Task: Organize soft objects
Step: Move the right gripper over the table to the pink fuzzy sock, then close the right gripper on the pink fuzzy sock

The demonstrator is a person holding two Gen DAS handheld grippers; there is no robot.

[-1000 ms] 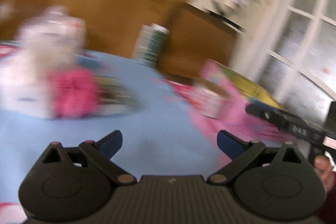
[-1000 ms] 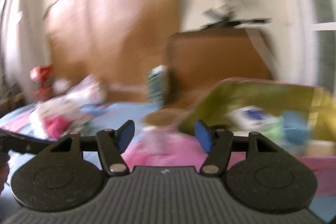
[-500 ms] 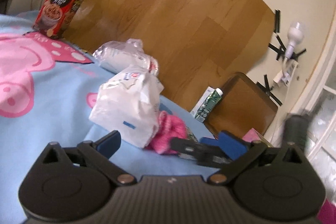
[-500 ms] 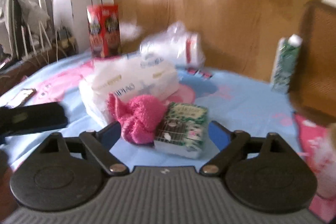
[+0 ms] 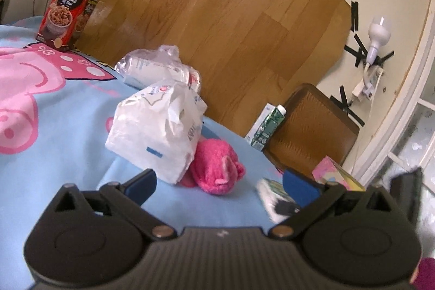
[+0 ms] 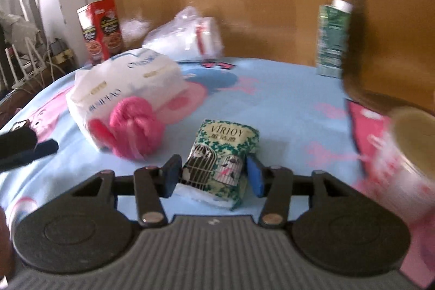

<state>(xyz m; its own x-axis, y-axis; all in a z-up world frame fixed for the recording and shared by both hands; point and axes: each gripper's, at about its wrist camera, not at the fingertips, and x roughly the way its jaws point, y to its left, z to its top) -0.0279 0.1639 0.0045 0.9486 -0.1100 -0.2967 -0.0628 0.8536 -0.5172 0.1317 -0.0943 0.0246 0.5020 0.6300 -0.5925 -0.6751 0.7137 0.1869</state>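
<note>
One blue cartoon sheet. Two white plastic packs. One pink sock bundle beside near pack. One tissue packet between closing right gripper fingers, contact unclear, blurred. Left gripper fingers wide, empty.

In the right wrist view, the near bottom edge of the green floral tissue packet is hidden behind the gripper body, and whether the closing jaws already press it cannot be told. The pink fuzzy sock bundle and the round tan container, cut by the right edge, are smeared by motion. In the left wrist view, the packet is blurred and half covered by a blue pad.
</note>
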